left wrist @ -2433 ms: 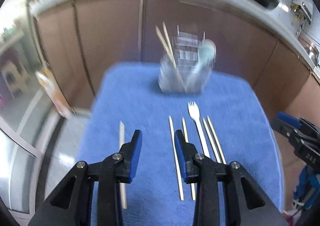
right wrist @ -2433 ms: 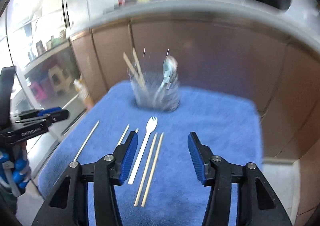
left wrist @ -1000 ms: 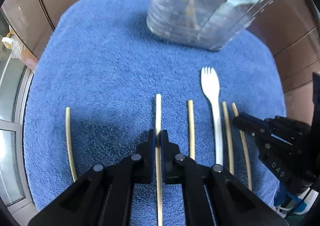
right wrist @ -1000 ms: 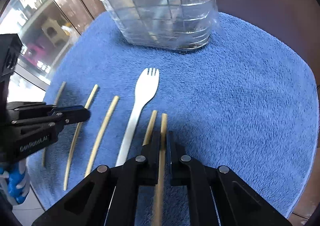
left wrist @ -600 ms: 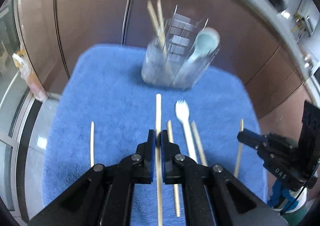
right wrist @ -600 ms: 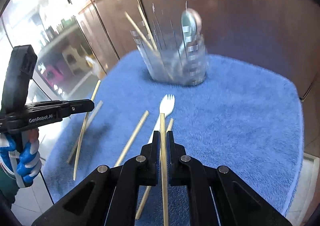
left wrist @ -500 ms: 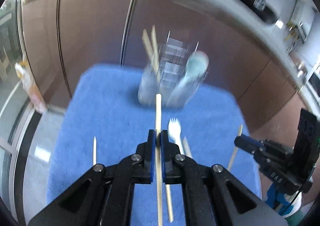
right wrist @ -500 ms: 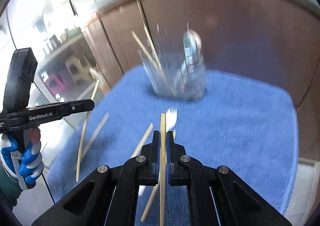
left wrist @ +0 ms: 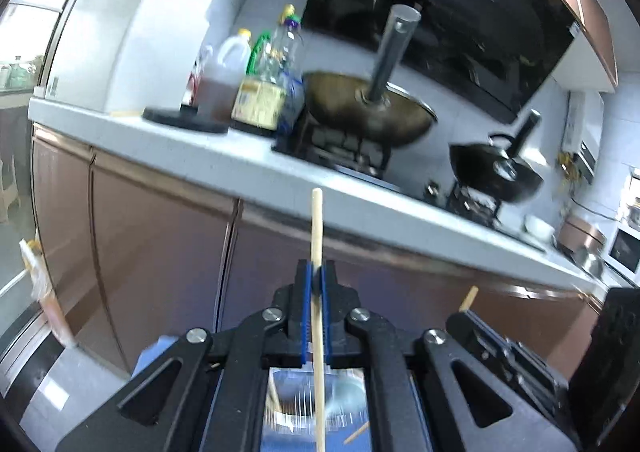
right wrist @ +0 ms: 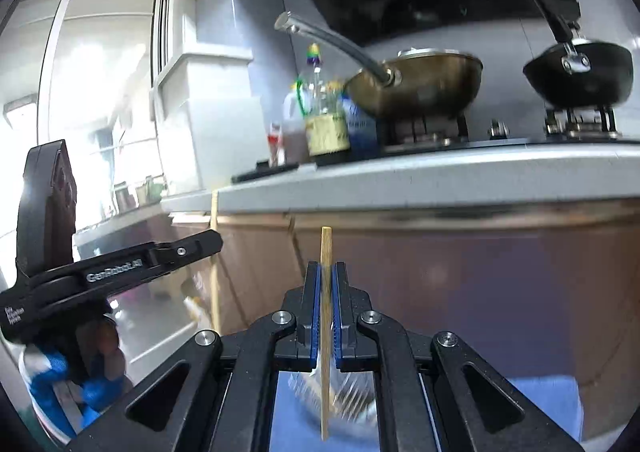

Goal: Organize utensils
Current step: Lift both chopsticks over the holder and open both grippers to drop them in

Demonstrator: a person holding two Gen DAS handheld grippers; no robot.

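Chopsticks are what both hands carry: the left hand-held gripper [left wrist: 315, 280] is clamped tight on one chopstick [left wrist: 316, 228], which sticks up past the blue pads, and the right hand-held gripper [right wrist: 327, 276] is likewise pinched shut on a second chopstick [right wrist: 325, 252], both raised high and pointing toward the kitchen surface [left wrist: 248, 163]. Below, between the arms, a blurred clear holder [left wrist: 304, 408] stands on a blue towel [right wrist: 540, 392]. Farther out, a brass-coloured wok [left wrist: 368, 111], a black pan [right wrist: 580, 71] and bottles [left wrist: 264, 75] sit on the counter.
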